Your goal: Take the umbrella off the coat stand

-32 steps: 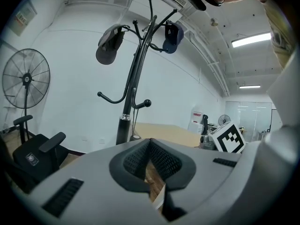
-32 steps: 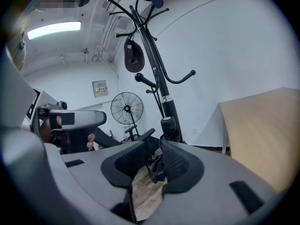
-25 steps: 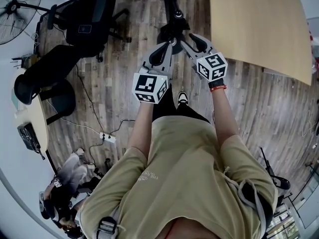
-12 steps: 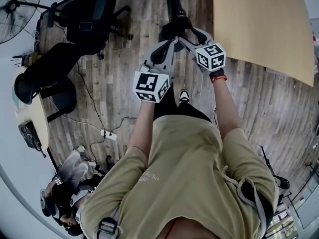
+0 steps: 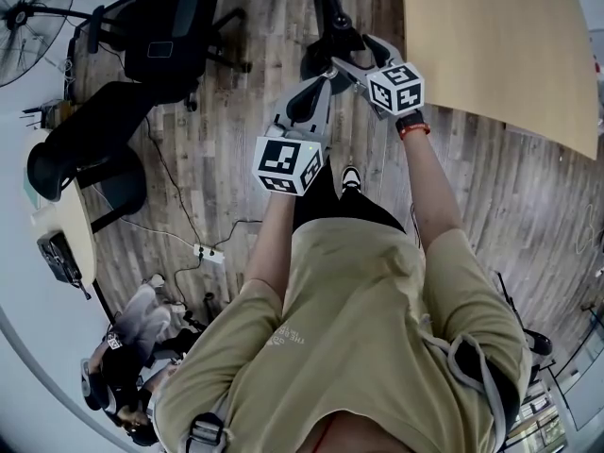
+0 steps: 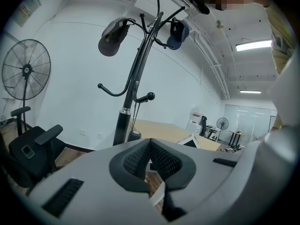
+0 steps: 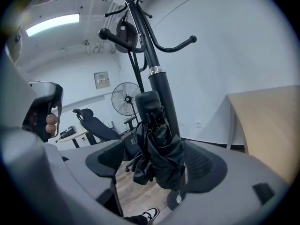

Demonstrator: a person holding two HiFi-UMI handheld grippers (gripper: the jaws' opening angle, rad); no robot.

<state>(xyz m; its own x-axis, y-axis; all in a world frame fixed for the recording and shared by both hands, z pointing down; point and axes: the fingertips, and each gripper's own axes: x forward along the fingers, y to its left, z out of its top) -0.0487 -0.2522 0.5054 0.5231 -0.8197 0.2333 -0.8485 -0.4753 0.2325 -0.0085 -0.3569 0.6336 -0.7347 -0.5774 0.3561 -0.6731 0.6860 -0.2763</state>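
Note:
In the right gripper view, a folded black umbrella [image 7: 159,149] hangs down against the black pole of the coat stand [image 7: 161,93]. My right gripper [image 7: 157,161] straddles the umbrella and its jaws are opening. The left pad [image 7: 105,158] stands apart from the fabric, and the right pad [image 7: 204,165] lies close behind it. In the head view the right gripper [image 5: 354,59] reaches to the stand's pole [image 5: 332,17]. My left gripper [image 5: 316,85] hangs just short of the stand. Its pads [image 6: 161,161] meet at the tip with nothing between them, and it faces the stand [image 6: 124,121].
Two caps [image 6: 112,36] hang on the stand's upper hooks. Black office chairs [image 5: 170,36] and a floor fan [image 5: 33,3] stand to the left. A wooden table [image 5: 491,45] lies to the right. A power strip [image 5: 208,256] and its cable lie on the wood floor.
My right gripper has moved forward to the stand's pole and its jaws have spread wider. The left gripper has stayed in place.

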